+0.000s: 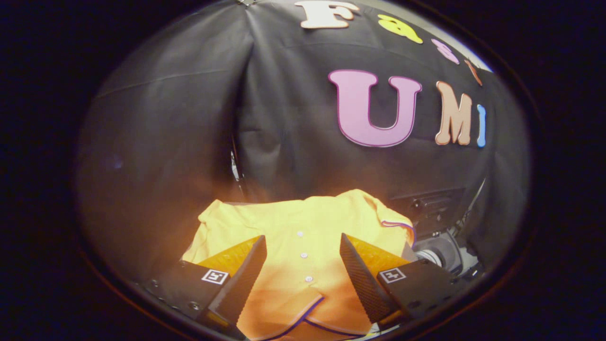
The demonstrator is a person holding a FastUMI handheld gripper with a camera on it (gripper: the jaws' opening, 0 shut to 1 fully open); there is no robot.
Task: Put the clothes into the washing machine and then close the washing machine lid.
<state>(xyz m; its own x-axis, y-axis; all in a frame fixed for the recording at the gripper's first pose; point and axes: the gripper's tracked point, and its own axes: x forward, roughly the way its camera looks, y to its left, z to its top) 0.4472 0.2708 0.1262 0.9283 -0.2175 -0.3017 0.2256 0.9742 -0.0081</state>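
Observation:
A yellow buttoned shirt (303,227) with purple trim lies spread flat under and ahead of my gripper (303,246). Its row of white buttons runs straight down the gap between my two fingers. The fingers stand wide apart just above the cloth, one on each side of the button placket, and neither presses on it. A sleeve with a purple-edged cuff (397,225) lies beyond the right finger. To the right of the shirt sits a dark machine part with a grey round piece (438,253); I cannot tell whether it is the washing machine.
Black booth cloth hangs close behind the shirt. Dark hardware and cables (433,208) crowd the right side past the sleeve. A thin vertical pole (235,170) stands at the cloth's fold behind the shirt's left part.

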